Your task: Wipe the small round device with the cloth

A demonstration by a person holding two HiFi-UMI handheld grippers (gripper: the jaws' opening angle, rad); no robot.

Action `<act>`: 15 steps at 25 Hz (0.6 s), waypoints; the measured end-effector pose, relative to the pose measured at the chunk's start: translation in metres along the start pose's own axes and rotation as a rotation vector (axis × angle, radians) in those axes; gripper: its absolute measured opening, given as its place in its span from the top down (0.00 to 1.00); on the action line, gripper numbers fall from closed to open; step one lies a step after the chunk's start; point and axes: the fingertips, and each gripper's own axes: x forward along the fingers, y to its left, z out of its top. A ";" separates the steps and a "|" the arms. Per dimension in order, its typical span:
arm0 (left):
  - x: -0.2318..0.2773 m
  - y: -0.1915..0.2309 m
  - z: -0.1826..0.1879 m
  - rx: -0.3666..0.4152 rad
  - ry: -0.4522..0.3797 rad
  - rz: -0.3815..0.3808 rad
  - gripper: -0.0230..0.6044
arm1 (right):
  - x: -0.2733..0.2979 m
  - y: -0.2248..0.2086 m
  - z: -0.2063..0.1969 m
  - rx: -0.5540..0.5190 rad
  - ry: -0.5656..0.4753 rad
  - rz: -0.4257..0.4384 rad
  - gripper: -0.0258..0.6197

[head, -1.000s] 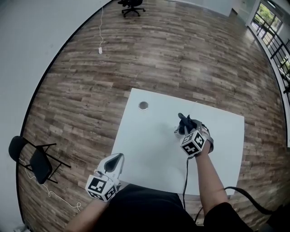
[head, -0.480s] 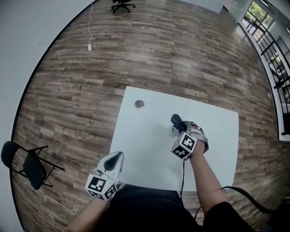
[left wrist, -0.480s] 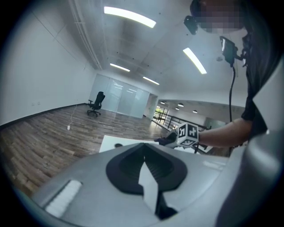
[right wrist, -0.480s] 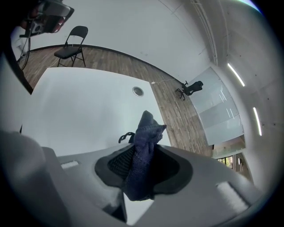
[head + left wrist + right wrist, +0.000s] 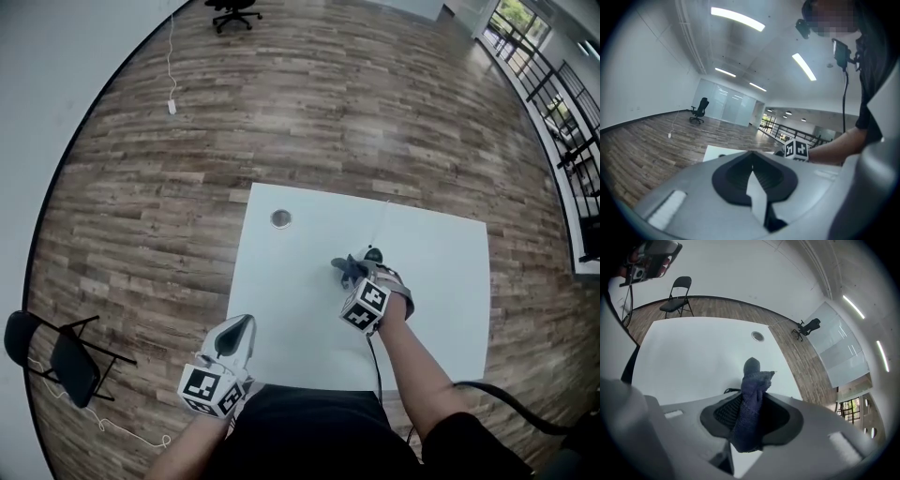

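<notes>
While the right gripper (image 5: 352, 273) hangs over the middle of the white table (image 5: 281, 319), its jaws are clamped on a dark blue cloth (image 5: 751, 401). The cloth is bunched into a narrow fold that runs up between the two dark pads and pokes out past their tips. Whether the cloth's free end touches the tabletop cannot be told from either view.

The small round device (image 5: 280, 218), a flat grey disc, lies on the table near its far left corner. It is well apart from the cloth and nothing touches it. In the right gripper view it sits beyond the cloth's tip, close to the table's far edge.

The left gripper (image 5: 751, 154) is held low at the person's left, by the near left edge of the table and off the work area. Its jaws are pressed together at the tips with nothing between them. Its marker cube (image 5: 208, 388) faces up toward the head camera.

A bare forearm (image 5: 412, 361) leads from the right gripper back to the person, with a black cable (image 5: 377, 361) running beside it.

Around the table is wood-plank flooring (image 5: 375, 103). A black folding chair (image 5: 56, 352) stands at the left, and a black office chair (image 5: 230, 9) stands far off. A white cord (image 5: 172, 80) lies along the floor near the wall.
</notes>
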 end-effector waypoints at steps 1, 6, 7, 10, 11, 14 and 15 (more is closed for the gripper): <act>-0.001 0.002 -0.002 -0.001 0.002 0.001 0.95 | 0.005 0.004 -0.004 0.017 0.004 0.009 0.77; -0.011 0.025 -0.016 -0.029 0.006 0.052 0.95 | 0.038 0.040 -0.019 0.098 0.033 0.108 0.76; -0.010 0.023 -0.015 -0.035 0.002 0.054 0.95 | 0.038 0.046 -0.020 0.115 0.020 0.125 0.76; 0.005 0.005 -0.010 -0.017 -0.002 0.005 0.95 | 0.017 0.045 -0.014 0.314 -0.165 0.159 0.76; 0.012 -0.002 -0.007 -0.009 -0.006 -0.012 0.95 | 0.006 0.042 -0.010 0.443 -0.259 0.174 0.76; 0.028 -0.019 0.003 0.016 -0.024 -0.042 0.95 | -0.018 0.036 -0.019 0.769 -0.413 0.197 0.76; 0.033 -0.024 0.007 0.030 -0.032 -0.052 0.95 | -0.020 0.039 -0.028 0.802 -0.404 0.195 0.76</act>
